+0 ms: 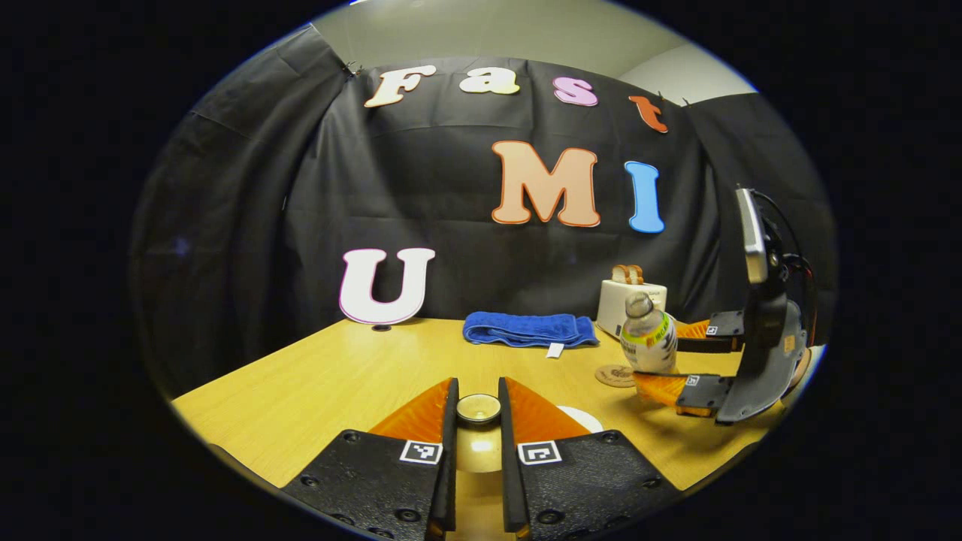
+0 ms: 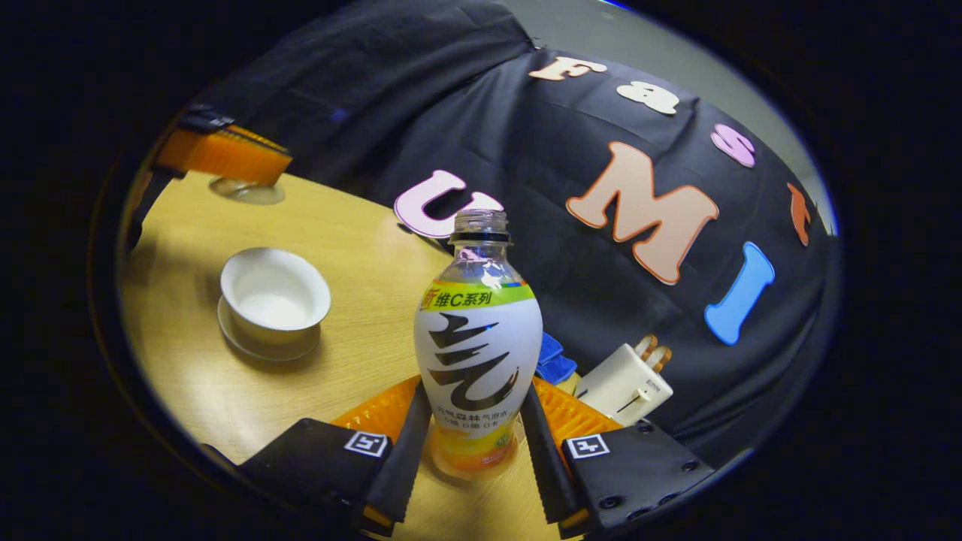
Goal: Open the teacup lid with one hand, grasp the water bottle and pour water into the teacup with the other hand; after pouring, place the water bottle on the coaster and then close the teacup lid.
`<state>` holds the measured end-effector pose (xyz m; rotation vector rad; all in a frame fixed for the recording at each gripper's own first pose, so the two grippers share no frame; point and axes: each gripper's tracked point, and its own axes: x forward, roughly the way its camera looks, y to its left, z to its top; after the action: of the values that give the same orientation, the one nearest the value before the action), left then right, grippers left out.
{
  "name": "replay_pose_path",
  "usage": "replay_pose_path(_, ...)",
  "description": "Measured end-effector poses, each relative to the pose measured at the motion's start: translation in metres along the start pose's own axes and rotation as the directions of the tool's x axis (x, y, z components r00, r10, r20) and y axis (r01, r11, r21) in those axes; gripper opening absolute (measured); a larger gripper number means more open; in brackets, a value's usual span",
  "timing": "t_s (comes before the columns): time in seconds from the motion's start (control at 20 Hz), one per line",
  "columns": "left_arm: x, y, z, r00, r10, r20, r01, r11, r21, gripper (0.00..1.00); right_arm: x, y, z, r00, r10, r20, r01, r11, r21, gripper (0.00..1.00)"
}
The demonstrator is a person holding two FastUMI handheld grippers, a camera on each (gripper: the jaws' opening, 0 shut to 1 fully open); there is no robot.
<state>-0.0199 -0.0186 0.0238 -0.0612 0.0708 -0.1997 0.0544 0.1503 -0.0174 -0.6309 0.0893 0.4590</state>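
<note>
Right claw (image 2: 470,443) clenched on water bottle (image 2: 478,353), uncapped, upright. Left claw (image 1: 478,428) grasping teacup lid (image 1: 479,408), raised. Open teacup (image 2: 275,295) at 10 o'clock on surface (image 2: 361,300). Step: carry to pour. Next: tilt neck over cup.

Left gripper view looks low across the table (image 1: 316,383) toward the wall; right gripper view tilts, close behind its claw. Both share the toaster (image 1: 630,299).

water bottle (image 2: 478,353) band reads "维c系列"; lower print unreadable.
</note>
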Motion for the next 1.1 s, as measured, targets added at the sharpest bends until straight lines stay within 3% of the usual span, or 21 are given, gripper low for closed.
replay_pose_path(0.2,0.003,-0.012,0.002,1.0,-0.026,-0.002,0.026,1.0,0.005,0.22,0.011,-0.024,-0.005,0.999,-0.033,-0.011,0.034,0.982,0.186,0.7)
replay_pose_path(0.4,0.003,-0.018,0.003,0.999,-0.037,0.001,0.037,0.999,0.004,0.22,0.024,-0.046,0.001,0.996,-0.087,0.024,0.076,0.952,0.298,0.67)
replay_pose_path(0.55,0.001,-0.021,0.003,0.999,-0.046,0.001,0.046,0.999,-0.002,0.22,0.036,-0.054,0.005,0.992,-0.115,0.045,0.092,0.93,0.356,0.74)
replay_pose_path(0.7,-0.001,-0.023,0.005,0.999,-0.049,0.004,0.049,0.999,0.003,0.22,0.053,-0.061,0.01,0.986,-0.145,0.077,0.098,0.895,0.435,0.74)
replay_pose_path(0.8,-0.003,-0.024,0.008,0.999,-0.052,0.01,0.052,0.999,0.011,0.22,0.066,-0.07,0.008,0.983,-0.167,0.081,0.104,0.858,0.503,0.67)
replay_pose_path(1.1,-0.007,-0.03,0.012,0.997,-0.069,0.019,0.069,0.997,0.02,0.22,0.092,-0.086,-0.025,0.982,-0.188,-0.003,0.152,0.786,0.599,0.72)
